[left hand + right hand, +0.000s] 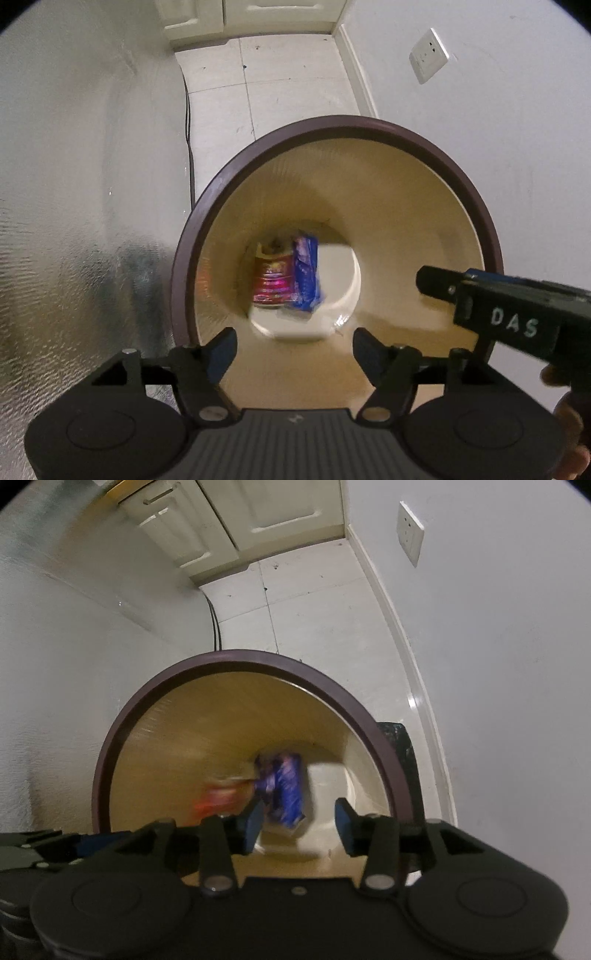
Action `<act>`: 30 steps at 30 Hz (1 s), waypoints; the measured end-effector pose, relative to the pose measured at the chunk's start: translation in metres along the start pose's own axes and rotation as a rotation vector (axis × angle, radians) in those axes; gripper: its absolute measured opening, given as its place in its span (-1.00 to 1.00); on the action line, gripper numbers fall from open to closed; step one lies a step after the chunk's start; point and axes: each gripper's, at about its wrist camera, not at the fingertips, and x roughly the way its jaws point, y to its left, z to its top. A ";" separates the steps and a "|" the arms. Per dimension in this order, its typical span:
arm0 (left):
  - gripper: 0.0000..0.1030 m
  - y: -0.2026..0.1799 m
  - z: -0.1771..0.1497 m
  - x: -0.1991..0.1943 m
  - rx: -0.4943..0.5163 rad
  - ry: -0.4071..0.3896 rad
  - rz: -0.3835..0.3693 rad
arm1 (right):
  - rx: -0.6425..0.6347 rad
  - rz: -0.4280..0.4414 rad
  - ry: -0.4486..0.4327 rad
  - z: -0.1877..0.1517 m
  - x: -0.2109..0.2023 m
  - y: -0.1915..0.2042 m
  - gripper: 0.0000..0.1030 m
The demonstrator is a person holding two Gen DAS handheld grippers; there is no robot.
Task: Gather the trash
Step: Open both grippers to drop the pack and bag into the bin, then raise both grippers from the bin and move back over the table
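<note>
The left gripper (pixel 294 349) is built of matte black plastic, with two round housings flanking a grey ribbed plate. Its fingers (pixel 221 350) are faced with dark blue pads, and silver pivot screws are seen at the linkage arms. The right gripper (pixel 299 821) is made the same way — black body, blue pads, silver screws. On its side, seen from the left wrist camera, the white letters "DAS" are printed.

Inside the bin (pixel 388 177), the red wrapper (pixel 269 282) and blue wrapper (pixel 306 275) are smeared by motion blur, their print unreadable. The right tool (pixel 480 295) is cut off by the left wrist view's right edge.
</note>
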 end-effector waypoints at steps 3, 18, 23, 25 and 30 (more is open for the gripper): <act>0.41 -0.001 -0.004 -0.009 0.002 0.002 0.008 | 0.003 0.001 -0.003 -0.001 -0.007 -0.003 -0.07; 0.88 0.005 -0.031 -0.064 -0.007 -0.052 0.045 | -0.081 -0.014 -0.001 -0.029 -0.059 -0.019 0.35; 1.00 0.009 -0.043 -0.075 -0.003 -0.084 0.052 | -0.096 -0.031 -0.036 -0.040 -0.081 -0.020 0.64; 1.00 0.010 -0.047 -0.080 -0.004 -0.089 0.059 | -0.102 -0.045 -0.058 -0.043 -0.091 -0.019 0.79; 1.00 0.011 -0.059 -0.097 0.000 -0.118 0.065 | -0.118 -0.038 -0.094 -0.051 -0.113 -0.016 1.00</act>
